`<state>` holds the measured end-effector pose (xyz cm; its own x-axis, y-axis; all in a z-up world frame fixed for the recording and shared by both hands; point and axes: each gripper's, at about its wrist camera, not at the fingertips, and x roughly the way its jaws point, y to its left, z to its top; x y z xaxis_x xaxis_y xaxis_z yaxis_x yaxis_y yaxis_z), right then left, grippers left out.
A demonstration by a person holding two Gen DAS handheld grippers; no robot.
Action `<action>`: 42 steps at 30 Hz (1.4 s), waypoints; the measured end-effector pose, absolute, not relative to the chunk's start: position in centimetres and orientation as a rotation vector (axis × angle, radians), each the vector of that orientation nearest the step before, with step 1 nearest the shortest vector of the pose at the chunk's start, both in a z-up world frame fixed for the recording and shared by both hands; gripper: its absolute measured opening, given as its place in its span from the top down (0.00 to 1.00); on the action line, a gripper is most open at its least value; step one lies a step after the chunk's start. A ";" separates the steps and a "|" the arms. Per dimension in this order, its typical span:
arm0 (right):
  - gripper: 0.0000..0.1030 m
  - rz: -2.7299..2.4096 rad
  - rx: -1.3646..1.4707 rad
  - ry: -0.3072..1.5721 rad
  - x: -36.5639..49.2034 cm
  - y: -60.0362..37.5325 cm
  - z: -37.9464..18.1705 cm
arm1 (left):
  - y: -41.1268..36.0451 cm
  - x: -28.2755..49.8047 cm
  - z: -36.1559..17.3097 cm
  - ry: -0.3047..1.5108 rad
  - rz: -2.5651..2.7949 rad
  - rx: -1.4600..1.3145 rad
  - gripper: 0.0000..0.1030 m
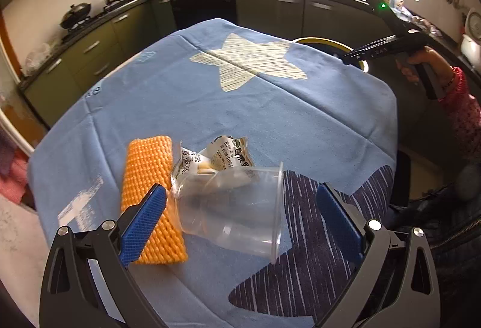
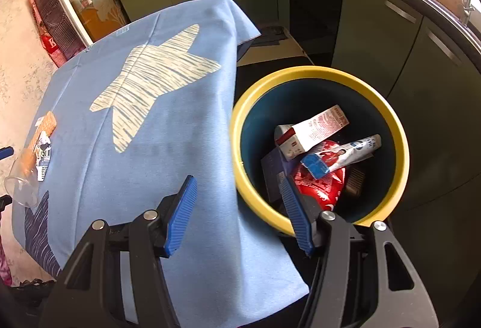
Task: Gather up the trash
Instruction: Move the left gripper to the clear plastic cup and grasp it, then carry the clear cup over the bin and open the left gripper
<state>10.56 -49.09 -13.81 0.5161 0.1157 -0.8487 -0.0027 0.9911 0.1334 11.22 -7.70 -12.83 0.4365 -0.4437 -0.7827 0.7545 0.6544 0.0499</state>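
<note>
Blue pads of the left gripper spread wide, nothing pinched. Right between them, a clear plastic cup on its side, long way running across from pad to pad, open rim toward the right pad, bottom toward the left one. Just beside the cup, an orange net sleeve and a torn wrapper on the blue cloth. Far across, right gripper spread and empty, over the yellow-rimmed bin edge. Left hand much nearer the cup.
</note>
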 end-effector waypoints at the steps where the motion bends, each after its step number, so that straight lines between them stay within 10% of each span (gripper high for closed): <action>1: 0.46 0.077 0.120 1.029 10.6 -48.9 -13.8 | -7.4 11.8 -13.0 0.835 -0.800 0.409 0.05; 25: 0.46 0.132 0.110 1.048 10.9 -46.5 -13.7 | -5.6 14.0 -14.6 0.899 -0.902 0.319 0.05; 28: 0.46 0.136 0.117 1.046 10.9 -46.5 -13.8 | -5.7 14.0 -14.7 0.913 -0.920 0.303 0.21; 42: 0.46 0.092 0.201 1.003 9.4 -49.3 -13.7 | -6.8 10.9 -10.5 0.829 -0.886 0.295 0.22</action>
